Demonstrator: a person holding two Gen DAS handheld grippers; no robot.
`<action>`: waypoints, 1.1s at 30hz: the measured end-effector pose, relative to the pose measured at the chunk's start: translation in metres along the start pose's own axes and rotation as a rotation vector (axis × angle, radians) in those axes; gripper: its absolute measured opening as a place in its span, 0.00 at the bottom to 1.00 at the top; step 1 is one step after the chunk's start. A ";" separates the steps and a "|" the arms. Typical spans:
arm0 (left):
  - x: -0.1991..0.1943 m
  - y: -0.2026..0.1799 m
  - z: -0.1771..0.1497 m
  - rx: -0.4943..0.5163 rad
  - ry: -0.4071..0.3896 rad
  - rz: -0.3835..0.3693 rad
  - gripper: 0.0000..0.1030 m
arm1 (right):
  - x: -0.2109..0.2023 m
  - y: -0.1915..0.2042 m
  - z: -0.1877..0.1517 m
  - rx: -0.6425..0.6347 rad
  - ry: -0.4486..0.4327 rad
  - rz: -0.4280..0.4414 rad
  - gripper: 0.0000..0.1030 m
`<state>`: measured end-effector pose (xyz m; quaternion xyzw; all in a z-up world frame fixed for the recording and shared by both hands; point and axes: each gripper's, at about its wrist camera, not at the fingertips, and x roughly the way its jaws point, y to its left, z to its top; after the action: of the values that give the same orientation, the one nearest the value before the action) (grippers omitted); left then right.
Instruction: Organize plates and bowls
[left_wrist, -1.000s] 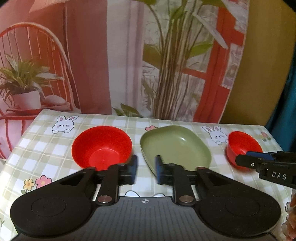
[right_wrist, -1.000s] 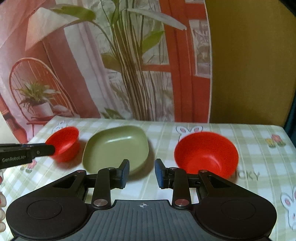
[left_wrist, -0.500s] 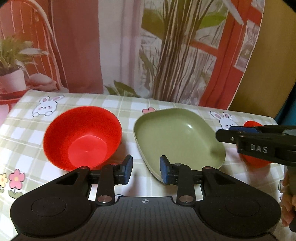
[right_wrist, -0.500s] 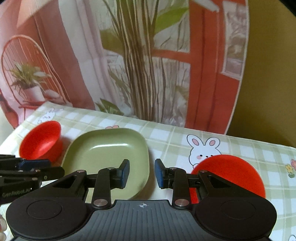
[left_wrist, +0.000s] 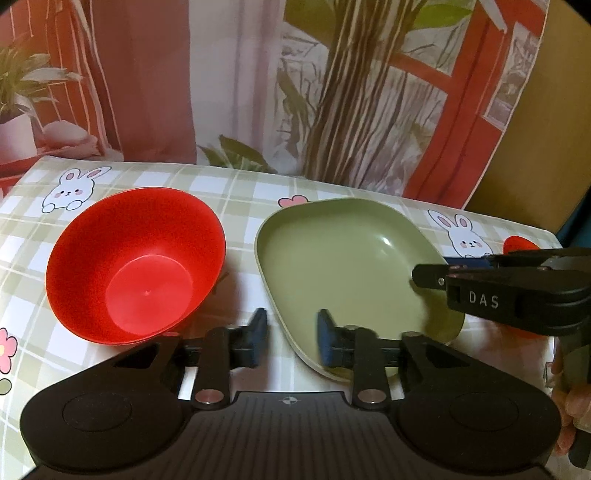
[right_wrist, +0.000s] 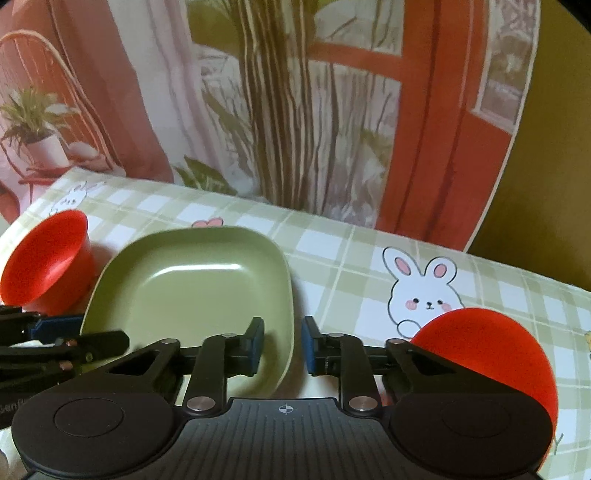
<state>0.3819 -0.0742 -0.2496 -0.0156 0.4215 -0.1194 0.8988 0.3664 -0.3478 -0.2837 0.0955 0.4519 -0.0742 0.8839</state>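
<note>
Checked table (left_wrist: 236, 192), red bowls (left_wrist: 135, 264), green plate (left_wrist: 347, 266)

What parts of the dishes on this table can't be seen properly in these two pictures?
- Second red bowl: right wrist view, near half behind the gripper body; left wrist view, mostly behind the right gripper.
- Green plate: near rim behind gripper fingers in both views.
- First red bowl: right wrist view shows its side; its base is behind the left gripper.

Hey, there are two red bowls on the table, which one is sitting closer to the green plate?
The red bowl on the left, nearly touching the green plate. The other red bowl sits further off at the right, with tablecloth showing between it and the plate.
</note>
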 end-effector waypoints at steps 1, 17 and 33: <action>0.000 -0.001 0.000 0.011 -0.006 0.006 0.16 | 0.000 0.001 -0.001 -0.009 0.004 -0.008 0.12; -0.047 -0.010 0.006 0.078 -0.041 0.024 0.14 | -0.071 0.003 -0.006 0.075 -0.102 0.035 0.09; -0.112 -0.022 -0.011 0.132 -0.092 0.038 0.14 | -0.152 0.019 -0.037 0.111 -0.183 0.047 0.09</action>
<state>0.3007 -0.0692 -0.1696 0.0463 0.3711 -0.1292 0.9184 0.2538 -0.3140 -0.1795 0.1476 0.3623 -0.0870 0.9162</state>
